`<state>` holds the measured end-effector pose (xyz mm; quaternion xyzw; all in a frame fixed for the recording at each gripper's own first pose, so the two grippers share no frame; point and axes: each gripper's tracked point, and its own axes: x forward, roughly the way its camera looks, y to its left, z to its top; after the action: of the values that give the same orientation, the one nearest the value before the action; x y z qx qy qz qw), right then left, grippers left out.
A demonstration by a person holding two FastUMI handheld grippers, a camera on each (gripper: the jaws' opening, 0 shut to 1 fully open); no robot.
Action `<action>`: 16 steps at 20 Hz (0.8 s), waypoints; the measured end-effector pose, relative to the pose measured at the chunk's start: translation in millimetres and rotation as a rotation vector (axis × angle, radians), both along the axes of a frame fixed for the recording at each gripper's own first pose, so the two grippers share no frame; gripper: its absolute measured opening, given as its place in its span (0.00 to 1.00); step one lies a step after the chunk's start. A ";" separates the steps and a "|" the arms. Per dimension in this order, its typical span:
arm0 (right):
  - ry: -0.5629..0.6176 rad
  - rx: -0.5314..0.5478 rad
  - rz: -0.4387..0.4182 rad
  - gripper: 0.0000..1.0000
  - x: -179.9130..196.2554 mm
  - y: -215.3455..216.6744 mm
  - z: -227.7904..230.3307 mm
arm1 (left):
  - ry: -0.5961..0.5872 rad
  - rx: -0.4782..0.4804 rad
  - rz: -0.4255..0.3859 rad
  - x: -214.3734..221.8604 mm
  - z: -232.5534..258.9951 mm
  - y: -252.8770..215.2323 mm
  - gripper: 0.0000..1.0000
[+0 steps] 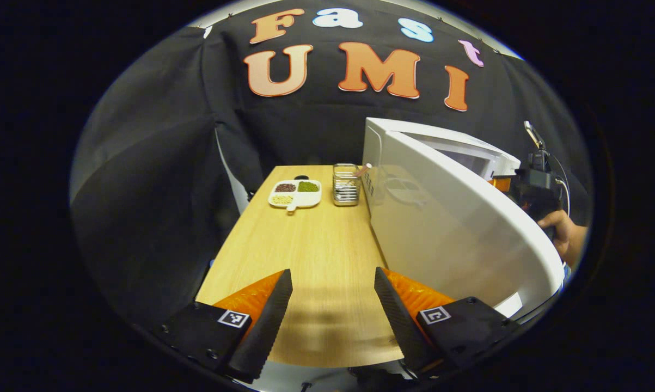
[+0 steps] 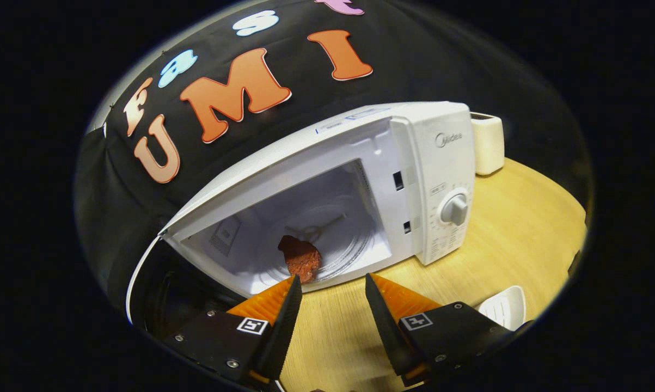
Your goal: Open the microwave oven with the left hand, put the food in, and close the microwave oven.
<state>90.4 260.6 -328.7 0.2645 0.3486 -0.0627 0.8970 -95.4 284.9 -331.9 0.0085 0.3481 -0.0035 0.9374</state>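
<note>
At the bottom of the left gripper view, the left gripper (image 1: 333, 280) has two long, wedge-shaped fingers with a fine sawtooth edge on their inner side. Each finger sits on a dark, boxy block, and each block carries a small square white tag with a black pattern; small round screws are seen on the lower left block. At the bottom of the right gripper view, the right gripper (image 2: 331, 287) has the same build, with tags and screws on its blocks. At the right edge of the left gripper view, this gripper appears as a dark body with thin cables, held by a hand (image 1: 569, 234).
</note>
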 end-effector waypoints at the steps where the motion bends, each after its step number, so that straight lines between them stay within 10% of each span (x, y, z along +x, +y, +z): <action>1: -0.005 0.001 0.009 0.75 -10.1 -9.0 5.9 | 0.003 0.024 -0.020 0.0 0.1 -4.1 0.97; 16: -0.100 -0.103 0.097 0.82 -71.8 -139.0 71.0 | -0.033 0.020 -0.227 5.6 6.1 -169.3 0.88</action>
<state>18.6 121.6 -257.7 0.2035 0.3119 -0.0238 0.9278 -89.8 115.5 -325.8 0.0575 0.3292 -0.1061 0.9365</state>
